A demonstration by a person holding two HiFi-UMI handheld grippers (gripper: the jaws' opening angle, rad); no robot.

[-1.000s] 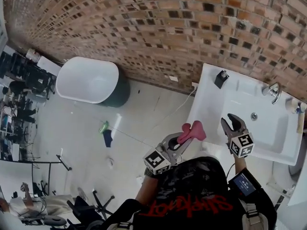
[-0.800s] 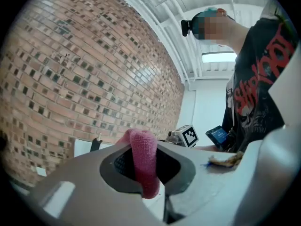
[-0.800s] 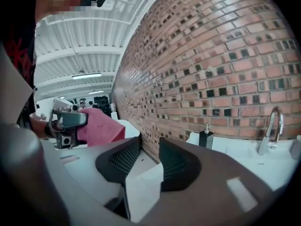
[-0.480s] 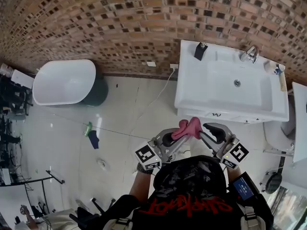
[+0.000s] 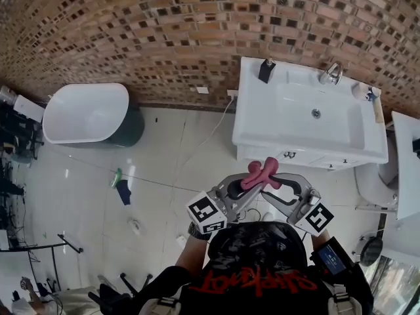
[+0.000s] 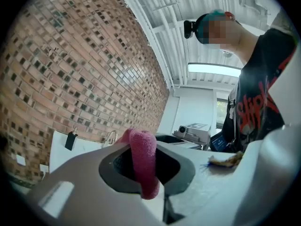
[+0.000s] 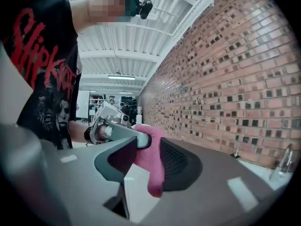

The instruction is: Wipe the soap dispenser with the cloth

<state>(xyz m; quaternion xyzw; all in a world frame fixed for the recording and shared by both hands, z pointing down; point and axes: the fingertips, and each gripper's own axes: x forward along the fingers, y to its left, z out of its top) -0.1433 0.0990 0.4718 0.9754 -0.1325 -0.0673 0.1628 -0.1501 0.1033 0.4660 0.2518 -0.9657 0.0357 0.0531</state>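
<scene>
The black soap dispenser point(image 5: 266, 70) stands on the back left corner of the white sink point(image 5: 262, 131), well away from both grippers. A pink cloth point(image 5: 258, 172) hangs pinched in my left gripper point(image 5: 246, 184), which is shut on it in front of my chest. In the left gripper view the cloth point(image 6: 143, 161) droops out between the jaws, with the dispenser point(image 6: 70, 139) small by the brick wall. My right gripper point(image 5: 270, 186) faces the left one, and its jaws are opening with the cloth point(image 7: 153, 171) between them.
A chrome faucet point(image 5: 331, 73) sits at the back of the sink. A white bathtub point(image 5: 88, 112) stands against the brick wall at the left. Small green and blue items point(image 5: 121, 188) lie on the pale tiled floor between the tub and me.
The sink has slid from close by to further off in view as I backed away. My right gripper swung left from over the basin to the cloth, meeting the left gripper.
</scene>
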